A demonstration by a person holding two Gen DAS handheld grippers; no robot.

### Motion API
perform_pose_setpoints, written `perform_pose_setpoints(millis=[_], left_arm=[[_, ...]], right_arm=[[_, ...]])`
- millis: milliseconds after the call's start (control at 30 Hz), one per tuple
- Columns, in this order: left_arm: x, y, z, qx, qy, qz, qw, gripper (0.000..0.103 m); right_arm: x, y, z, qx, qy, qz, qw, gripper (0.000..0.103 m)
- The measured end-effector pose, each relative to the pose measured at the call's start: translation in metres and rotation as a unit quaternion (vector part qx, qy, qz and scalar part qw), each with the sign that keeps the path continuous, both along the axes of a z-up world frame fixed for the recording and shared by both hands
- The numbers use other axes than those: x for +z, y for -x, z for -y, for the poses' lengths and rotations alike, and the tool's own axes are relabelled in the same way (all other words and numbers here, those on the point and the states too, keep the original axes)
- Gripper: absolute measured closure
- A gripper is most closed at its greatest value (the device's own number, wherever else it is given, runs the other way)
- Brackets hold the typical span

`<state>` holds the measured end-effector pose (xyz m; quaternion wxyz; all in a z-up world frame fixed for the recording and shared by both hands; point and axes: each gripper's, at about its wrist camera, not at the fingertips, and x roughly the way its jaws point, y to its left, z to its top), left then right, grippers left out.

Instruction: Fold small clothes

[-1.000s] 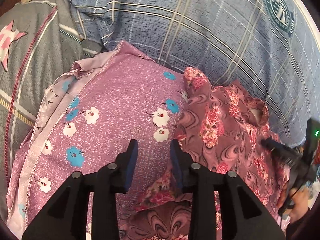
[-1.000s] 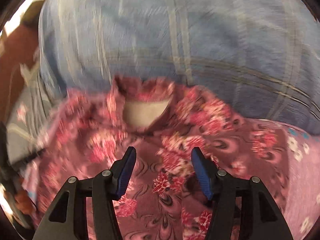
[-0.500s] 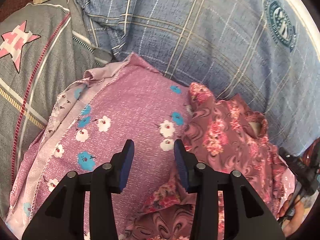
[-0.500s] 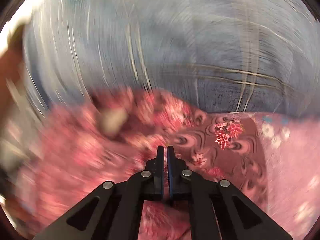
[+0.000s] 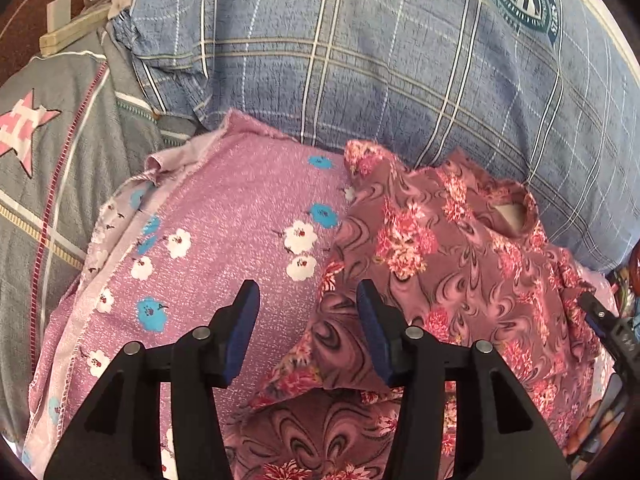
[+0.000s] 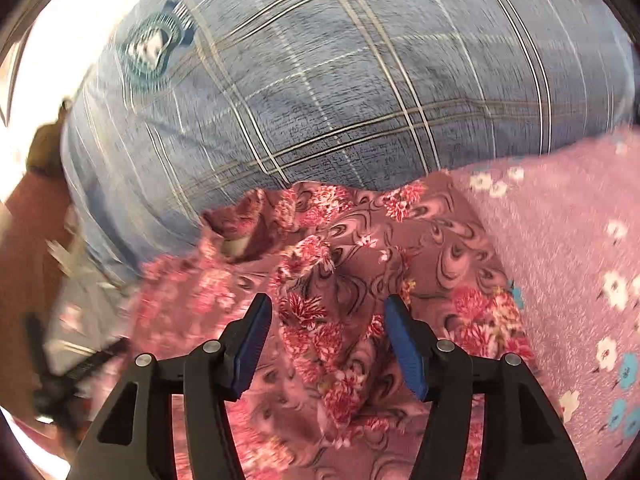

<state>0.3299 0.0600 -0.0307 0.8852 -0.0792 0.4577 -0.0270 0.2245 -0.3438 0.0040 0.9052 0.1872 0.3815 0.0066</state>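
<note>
left wrist view is showing the left gripper (image 5: 308, 320) hanging over the seam where a maroon swirl-and-red-flower garment (image 5: 460, 264) is overlapping a pink cloth with white and blue flowers (image 5: 224, 236); its jaws are opening, gripping nothing. both fabrics are lying on a blue plaid bedcover (image 5: 380, 64), beside a grey pillow with a pink star (image 5: 48, 152). the right gripper (image 6: 328, 332) is hovering above the maroon garment's rumpled fold, jaws opening and released, cloth below and between them but not pinched.
</note>
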Motion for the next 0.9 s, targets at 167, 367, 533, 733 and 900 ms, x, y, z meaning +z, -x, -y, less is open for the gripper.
perform_pose_setpoints(millis=[167,367,533,733,900], left_arm=[[-0.008,-0.007,-0.009,0.007,0.026,-0.029,0.9992,0.053],[-0.011,-0.008,-0.019,0.024,0.060,-0.045,0.9969,0.047],[0.003,0.005,-0.020,0.015,0.114,-0.009,0.9933,0.040],[-0.015,0.002,0.001,-0.009,0.084,-0.055,0.9949,0.040],[-0.015,0.004,0.005,0.016,0.033,-0.053,0.9979,0.037]], right_arm=[[0.001,0.010,0.034,-0.042,-0.014,0.005,0.999,0.094],[-0.014,0.063,0.120,-0.176,-0.118,-0.026,0.977,0.086],[0.010,0.086,0.111,-0.156,-0.164,0.057,0.972,0.039],[-0.009,0.042,0.079,-0.105,-0.081,-0.017,0.991,0.066],[0.007,0.058,0.083,-0.098,-0.071,0.023,0.992,0.090]])
